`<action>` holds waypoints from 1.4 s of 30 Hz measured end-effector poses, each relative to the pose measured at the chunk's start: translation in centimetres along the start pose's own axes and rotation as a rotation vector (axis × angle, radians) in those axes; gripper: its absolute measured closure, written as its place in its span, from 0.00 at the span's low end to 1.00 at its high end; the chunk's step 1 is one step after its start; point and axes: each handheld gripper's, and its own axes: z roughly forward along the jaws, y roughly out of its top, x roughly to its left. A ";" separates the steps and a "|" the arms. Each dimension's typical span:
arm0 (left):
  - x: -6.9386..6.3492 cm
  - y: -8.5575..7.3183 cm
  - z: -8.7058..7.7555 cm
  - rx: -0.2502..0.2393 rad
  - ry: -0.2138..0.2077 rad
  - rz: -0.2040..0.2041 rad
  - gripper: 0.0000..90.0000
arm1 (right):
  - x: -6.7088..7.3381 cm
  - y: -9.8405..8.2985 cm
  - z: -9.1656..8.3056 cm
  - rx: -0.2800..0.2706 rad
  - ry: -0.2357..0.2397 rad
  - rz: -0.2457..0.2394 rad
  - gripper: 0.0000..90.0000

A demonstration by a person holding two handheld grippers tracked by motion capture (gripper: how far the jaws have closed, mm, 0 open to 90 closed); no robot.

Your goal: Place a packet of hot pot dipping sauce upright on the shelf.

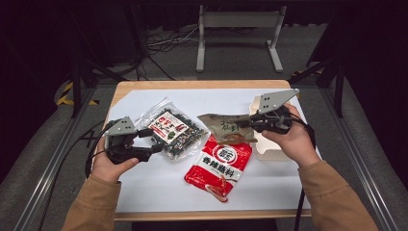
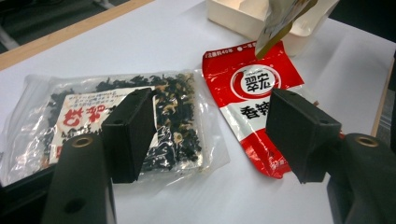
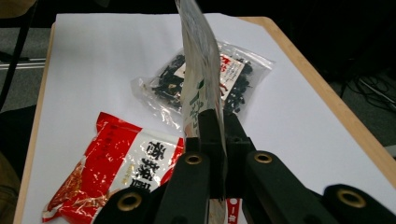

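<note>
So the counter is a light wood top with a big white sheet laid over nearly all of it – just the wood edge peeking out at the back and front. Around it there's grey carpet floor, dark walls, metal rails running along both sides, a grey metal stand behind the counter and a tangle of cables on the floor near it.

The right hand-held gripper is clamped tight on a brownish snack pouch, holding it up off the sheet – in the right gripper view the pouch stands on edge straight out of the closed jaws. Just behind that hand sits a cream tray near the right edge of the counter.

The left hand-held gripper has its jaws apart with nothing between them, hovering at the near corner of a clear bag of dark dried stuff, which lies flat left of centre. A red sauce packet lies flat in the middle, just beside the clear bag and partly under the lifted pouch.
</note>
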 end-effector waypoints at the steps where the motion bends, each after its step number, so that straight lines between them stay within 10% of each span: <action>1: 0.0 0.0 0.0 0.000 0.000 0.000 0.35 | 0.0 0.0 0.0 0.000 0.000 0.000 1.00; 9: 1.1 -1.2 -0.4 -0.027 -0.007 -0.055 0.28 | -2.0 -0.7 -1.2 -0.005 -0.059 -0.008 0.99; 20: 2.1 -2.1 0.2 -0.057 0.049 -0.010 0.21 | -4.7 -1.9 -2.7 -0.055 -0.133 0.038 0.99; 42: 2.8 -2.9 0.0 -0.072 0.052 -0.049 0.19 | -8.1 -2.5 -3.8 -0.077 -0.227 0.063 0.99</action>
